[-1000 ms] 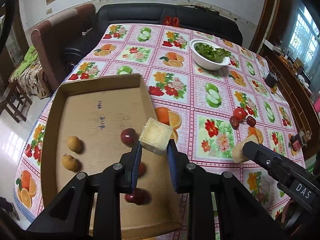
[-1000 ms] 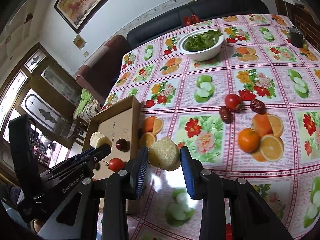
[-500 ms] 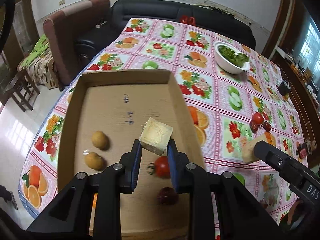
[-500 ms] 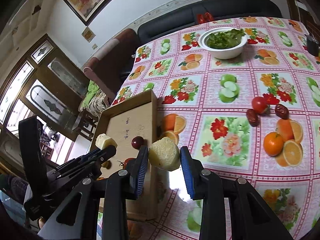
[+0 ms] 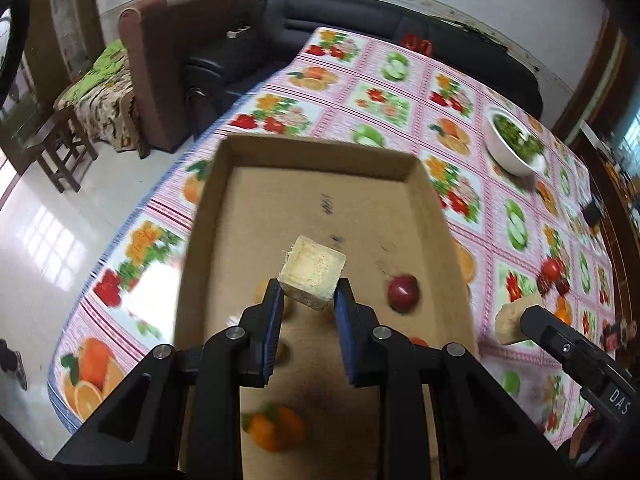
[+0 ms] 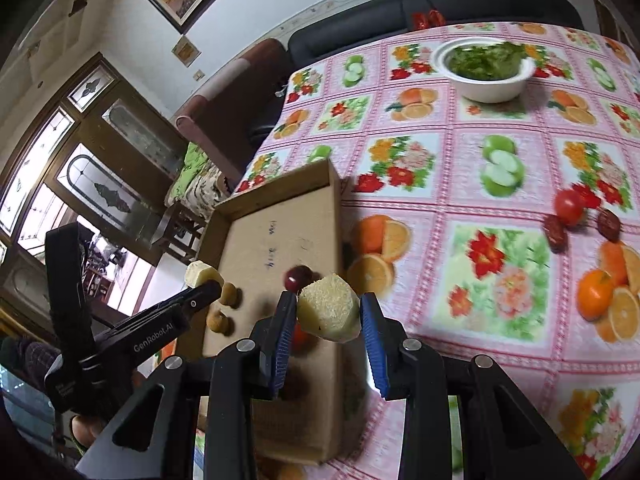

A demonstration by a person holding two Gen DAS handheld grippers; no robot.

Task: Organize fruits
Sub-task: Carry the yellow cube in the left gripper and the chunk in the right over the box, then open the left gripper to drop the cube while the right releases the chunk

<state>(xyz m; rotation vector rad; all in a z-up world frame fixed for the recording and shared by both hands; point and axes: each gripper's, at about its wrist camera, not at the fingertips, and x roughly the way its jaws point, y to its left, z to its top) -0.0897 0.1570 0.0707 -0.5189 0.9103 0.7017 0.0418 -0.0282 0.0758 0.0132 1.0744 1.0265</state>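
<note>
My left gripper (image 5: pixel 309 300) is shut on a pale yellow cut fruit chunk (image 5: pixel 313 273) and holds it above the middle of the cardboard tray (image 5: pixel 320 160). My right gripper (image 6: pixel 329 320) is shut on a second pale fruit chunk (image 6: pixel 329 307), above the tray's right wall (image 6: pixel 335 220). In the tray lie a dark red fruit (image 5: pixel 403 293), an orange fruit (image 5: pixel 276 428) and two small brown fruits (image 6: pixel 229 293). A tomato (image 6: pixel 569 207) and two dark dates (image 6: pixel 554 229) lie on the tablecloth to the right.
A white bowl of greens (image 6: pixel 489 68) stands at the far side of the table. A dark sofa (image 5: pixel 400 28) and a brown armchair (image 5: pixel 168 64) border the table's far and left edges. A small dark object (image 5: pixel 593 213) sits near the right edge.
Both grippers moved left with their chunks. The left chunk now hangs over the tray's middle; the right chunk has come over the tray's right wall.
</note>
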